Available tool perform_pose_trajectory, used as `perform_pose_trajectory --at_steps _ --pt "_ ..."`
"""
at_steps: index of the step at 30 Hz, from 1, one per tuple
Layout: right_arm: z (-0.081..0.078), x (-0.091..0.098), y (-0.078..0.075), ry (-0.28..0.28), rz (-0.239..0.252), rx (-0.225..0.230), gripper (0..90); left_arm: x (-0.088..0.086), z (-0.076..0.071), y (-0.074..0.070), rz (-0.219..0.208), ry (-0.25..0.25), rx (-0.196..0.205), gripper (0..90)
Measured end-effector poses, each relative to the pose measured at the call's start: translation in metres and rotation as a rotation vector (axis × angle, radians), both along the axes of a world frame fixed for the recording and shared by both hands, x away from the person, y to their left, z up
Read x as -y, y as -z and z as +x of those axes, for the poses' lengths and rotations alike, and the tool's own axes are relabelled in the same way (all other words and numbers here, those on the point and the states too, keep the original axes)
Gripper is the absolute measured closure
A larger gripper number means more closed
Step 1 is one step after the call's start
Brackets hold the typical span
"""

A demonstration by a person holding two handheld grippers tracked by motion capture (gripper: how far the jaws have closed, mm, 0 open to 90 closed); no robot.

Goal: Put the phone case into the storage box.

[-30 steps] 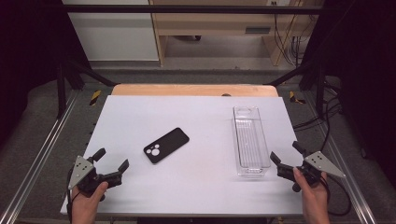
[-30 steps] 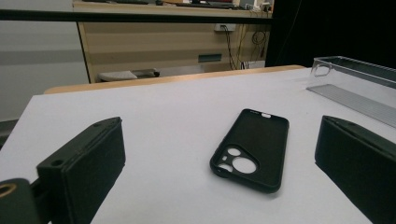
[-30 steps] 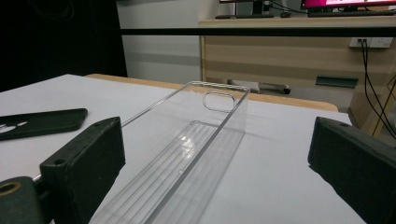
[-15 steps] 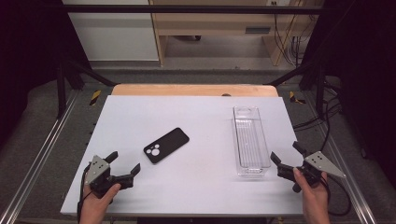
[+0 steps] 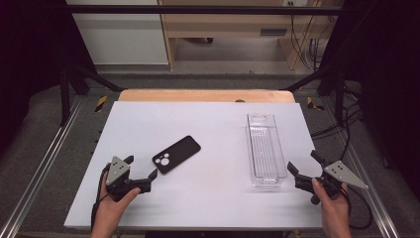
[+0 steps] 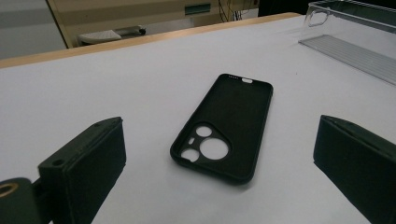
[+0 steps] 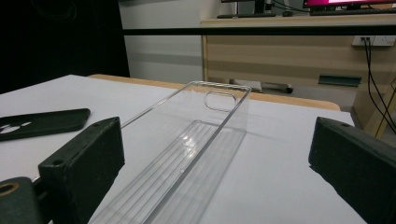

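Left hand-held gripper (image 5: 141, 172) now moved in from the table (image 5: 208, 124) corner, just short of the black phone case (image 5: 176, 154), jaws apart and framing it. Phone case flat on the table, well left of the clear tray (image 5: 266, 148). Right hand-held gripper (image 5: 303, 169) unchanged, jaws apart, near the tray's near end. Looks like approach to grasp; no contact yet.

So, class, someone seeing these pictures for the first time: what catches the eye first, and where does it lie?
A black phone case lies flat, left of the white table's middle, camera cut-outs nearest the open left gripper. On the right, a long clear tray stands empty, with the open right gripper at its near end.
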State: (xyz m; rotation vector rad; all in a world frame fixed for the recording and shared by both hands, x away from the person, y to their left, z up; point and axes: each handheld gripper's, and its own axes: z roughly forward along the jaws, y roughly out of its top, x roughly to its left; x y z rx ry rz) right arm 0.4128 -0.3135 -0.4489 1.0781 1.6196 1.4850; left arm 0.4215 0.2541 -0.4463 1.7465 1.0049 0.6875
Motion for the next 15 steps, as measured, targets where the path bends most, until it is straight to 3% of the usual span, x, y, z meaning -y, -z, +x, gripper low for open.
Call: perform_pose_trajectory --at_steps 13,15 --pt "0.001 0.002 0.003 0.0 0.023 -0.013 3.3 0.031 0.036 -0.02 0.025 0.035 -0.007 2.9" --pt "0.002 0.002 0.004 -0.003 0.02 -0.016 3.3 0.032 0.044 -0.016 0.003 0.028 -0.022 3.1"
